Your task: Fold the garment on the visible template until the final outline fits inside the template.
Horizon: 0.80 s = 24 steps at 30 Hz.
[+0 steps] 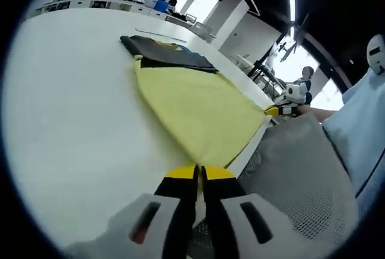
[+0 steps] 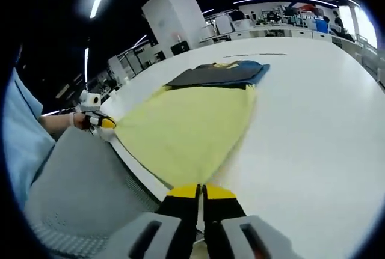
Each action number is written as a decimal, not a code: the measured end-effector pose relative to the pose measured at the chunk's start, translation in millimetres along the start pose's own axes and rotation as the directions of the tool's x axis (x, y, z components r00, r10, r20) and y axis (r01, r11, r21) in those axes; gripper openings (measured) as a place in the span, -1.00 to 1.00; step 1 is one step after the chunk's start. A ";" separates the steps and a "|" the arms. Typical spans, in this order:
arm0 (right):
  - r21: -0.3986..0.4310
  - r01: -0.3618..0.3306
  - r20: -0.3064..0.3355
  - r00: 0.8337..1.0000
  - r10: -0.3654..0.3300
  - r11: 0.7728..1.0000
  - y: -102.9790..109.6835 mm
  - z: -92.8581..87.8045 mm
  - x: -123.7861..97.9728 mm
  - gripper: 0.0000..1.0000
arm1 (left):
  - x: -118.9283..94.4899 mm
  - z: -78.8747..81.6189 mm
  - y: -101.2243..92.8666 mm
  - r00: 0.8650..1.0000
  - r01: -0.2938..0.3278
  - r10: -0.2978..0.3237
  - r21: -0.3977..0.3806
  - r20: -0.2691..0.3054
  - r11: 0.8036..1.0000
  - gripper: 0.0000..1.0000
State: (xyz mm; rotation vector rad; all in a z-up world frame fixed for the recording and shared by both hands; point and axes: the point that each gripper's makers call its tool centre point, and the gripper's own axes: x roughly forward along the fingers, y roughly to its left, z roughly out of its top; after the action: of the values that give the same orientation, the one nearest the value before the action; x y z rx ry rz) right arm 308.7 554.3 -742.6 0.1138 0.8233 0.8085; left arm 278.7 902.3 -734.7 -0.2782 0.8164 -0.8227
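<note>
A yellow garment (image 1: 198,106) (image 2: 186,130) lies spread on the white table (image 1: 72,121) (image 2: 319,121), with its near hem drawn out over the table edge. My left gripper (image 1: 199,173) is shut on one corner of that hem. My right gripper (image 2: 200,191) is shut on the other corner. Each gripper also appears in the other's view, the right gripper (image 1: 281,110) at the right and the left gripper (image 2: 102,122) at the left, both pinching the cloth. A dark cloth with a blue edge (image 1: 168,54) (image 2: 219,74) lies flat at the garment's far end.
A grey mesh chair (image 1: 289,175) (image 2: 78,175) stands close against the table's near edge, under the held hem. A person's light blue sleeve (image 1: 358,121) (image 2: 18,133) is beside it. Desks and equipment stand far behind the table.
</note>
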 end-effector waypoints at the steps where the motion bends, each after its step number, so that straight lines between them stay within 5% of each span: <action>1: 0.010 -0.002 0.005 1.000 0.002 1.000 0.2 0.6 -1.3 -1.00 | -0.5 -0.1 -1.4 1.000 0.005 -0.005 0.001 -0.002 1.000 -1.00; 12: 0.129 -0.024 -0.007 1.000 0.025 0.991 4.6 -17.3 -23.5 -1.00 | -9.0 -14.8 -28.2 0.996 0.082 -0.083 -0.029 -0.033 0.996 -1.00; 24: 0.170 -0.016 0.011 1.000 0.014 0.985 17.5 -26.4 -30.8 -1.00 | -10.9 -21.8 -42.3 0.992 0.111 -0.113 -0.030 -0.057 0.993 -1.00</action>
State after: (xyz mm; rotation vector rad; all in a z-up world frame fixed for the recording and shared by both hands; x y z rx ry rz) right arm 267.5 540.2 -735.2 0.2756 0.8825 0.7500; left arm 235.4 884.0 -721.7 -0.3272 0.8733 -0.9291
